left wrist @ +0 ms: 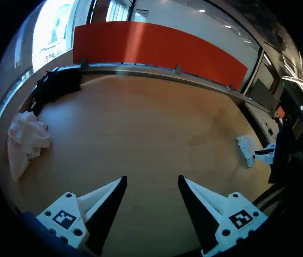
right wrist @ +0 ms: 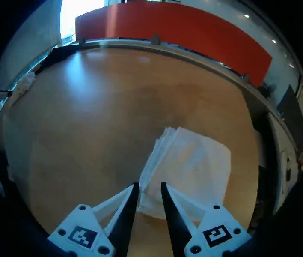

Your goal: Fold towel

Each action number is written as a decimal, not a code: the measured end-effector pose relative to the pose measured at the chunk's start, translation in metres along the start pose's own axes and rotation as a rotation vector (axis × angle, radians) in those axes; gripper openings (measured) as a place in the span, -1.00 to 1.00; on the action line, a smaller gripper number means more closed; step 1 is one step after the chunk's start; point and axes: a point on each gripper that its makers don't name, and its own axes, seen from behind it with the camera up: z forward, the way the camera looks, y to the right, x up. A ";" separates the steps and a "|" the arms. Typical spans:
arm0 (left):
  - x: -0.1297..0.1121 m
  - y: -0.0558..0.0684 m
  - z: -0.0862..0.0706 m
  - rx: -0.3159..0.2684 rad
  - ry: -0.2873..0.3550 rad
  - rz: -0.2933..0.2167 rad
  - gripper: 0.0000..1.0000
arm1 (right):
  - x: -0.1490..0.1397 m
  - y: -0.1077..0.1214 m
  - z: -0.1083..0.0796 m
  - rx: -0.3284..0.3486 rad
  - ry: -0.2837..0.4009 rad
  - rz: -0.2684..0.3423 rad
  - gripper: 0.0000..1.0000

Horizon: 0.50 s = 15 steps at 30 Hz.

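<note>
Our right gripper (right wrist: 148, 185), fingers narrowly parted, sits at the near corner of the folded towel (right wrist: 192, 165); pinching or not, we cannot tell. Our left gripper (left wrist: 151, 180) gapes, well apart from it.

The towel (right wrist: 185, 171) just ahead of the right gripper (right wrist: 149, 184) is white. The table (right wrist: 100, 107) under it is brown wood. The panel (right wrist: 173, 30) far ahead is orange.

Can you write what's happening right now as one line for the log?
left gripper: open, over wooden table | right gripper: nearly closed at folded towel edge, grip unclear | crumpled towel: unfolded, at table edge
</note>
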 end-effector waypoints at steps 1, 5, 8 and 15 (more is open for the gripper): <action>0.000 0.000 0.000 0.000 0.001 0.000 0.75 | 0.002 0.000 0.000 -0.002 0.008 0.007 0.01; 0.003 -0.001 0.001 -0.005 0.010 0.000 0.76 | 0.011 0.000 -0.002 -0.020 0.047 0.034 0.34; 0.006 -0.001 0.000 -0.013 0.022 -0.003 0.76 | 0.019 0.000 -0.004 -0.035 0.079 0.049 0.49; 0.014 -0.006 0.002 -0.017 0.045 -0.002 0.76 | 0.030 0.001 -0.012 -0.073 0.130 0.069 0.83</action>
